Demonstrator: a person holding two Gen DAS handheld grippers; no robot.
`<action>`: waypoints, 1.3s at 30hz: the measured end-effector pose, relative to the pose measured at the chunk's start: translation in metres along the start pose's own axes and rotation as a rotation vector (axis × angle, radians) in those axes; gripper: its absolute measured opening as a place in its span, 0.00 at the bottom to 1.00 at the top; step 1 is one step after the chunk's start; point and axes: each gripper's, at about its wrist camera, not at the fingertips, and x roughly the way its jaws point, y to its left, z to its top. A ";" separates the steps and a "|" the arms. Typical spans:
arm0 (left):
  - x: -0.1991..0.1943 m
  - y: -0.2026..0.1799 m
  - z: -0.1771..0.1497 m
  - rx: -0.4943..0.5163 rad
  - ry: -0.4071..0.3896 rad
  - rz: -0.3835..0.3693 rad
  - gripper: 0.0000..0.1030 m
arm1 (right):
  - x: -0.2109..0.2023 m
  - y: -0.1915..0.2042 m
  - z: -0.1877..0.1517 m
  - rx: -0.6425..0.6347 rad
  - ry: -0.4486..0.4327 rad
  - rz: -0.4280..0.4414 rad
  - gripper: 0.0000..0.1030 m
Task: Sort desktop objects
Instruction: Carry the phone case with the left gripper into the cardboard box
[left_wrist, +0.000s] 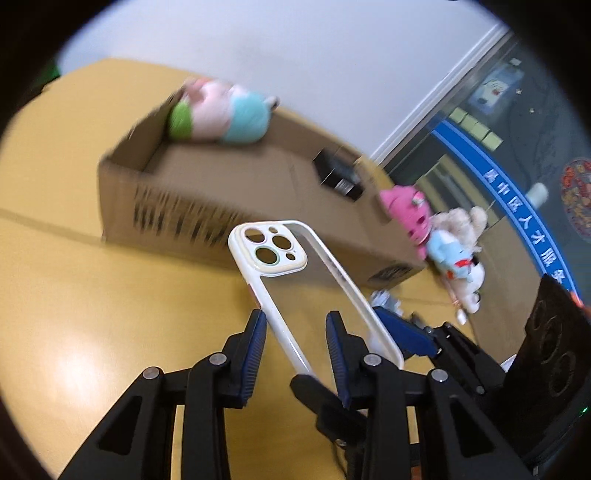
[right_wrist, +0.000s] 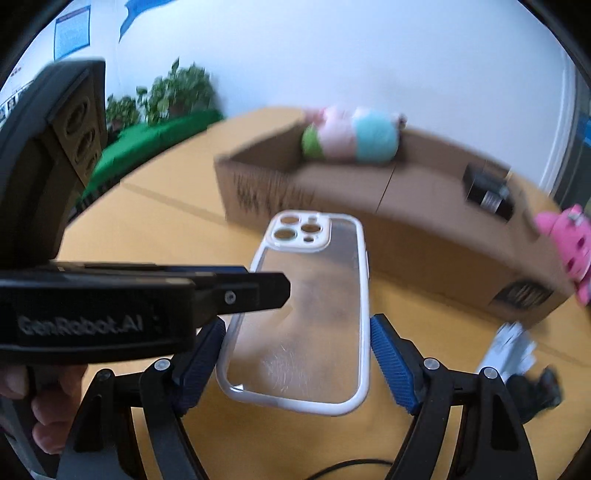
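Both grippers' jaws clamp the clear phone case (right_wrist: 306, 317), left gripper (left_wrist: 295, 332) edgewise, right gripper (right_wrist: 297, 365) across its width.

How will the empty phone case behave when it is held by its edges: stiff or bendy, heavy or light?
The phone case is only a thin white rim around a clear back, so it is probably light and somewhat bendy. The glossy back may slip. The right tool spans its width.

case: clear phone case (left_wrist: 314, 288) w/ white rim, tilted, camera cutouts at top
left gripper (left_wrist: 295, 328): blue pads clamp case's left rim
box: cardboard box (left_wrist: 229, 206) behind, plush toy (left_wrist: 221, 110) inside
table: yellow table (left_wrist: 92, 295)
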 end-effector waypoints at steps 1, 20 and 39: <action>-0.004 -0.006 0.012 0.021 -0.020 -0.003 0.29 | -0.008 -0.003 0.009 -0.005 -0.019 -0.015 0.75; 0.053 -0.044 0.177 0.121 -0.061 -0.088 0.20 | 0.003 -0.113 0.155 0.090 -0.143 -0.054 0.75; 0.256 0.001 0.269 0.055 0.212 -0.041 0.20 | 0.192 -0.257 0.203 0.261 0.116 -0.021 0.75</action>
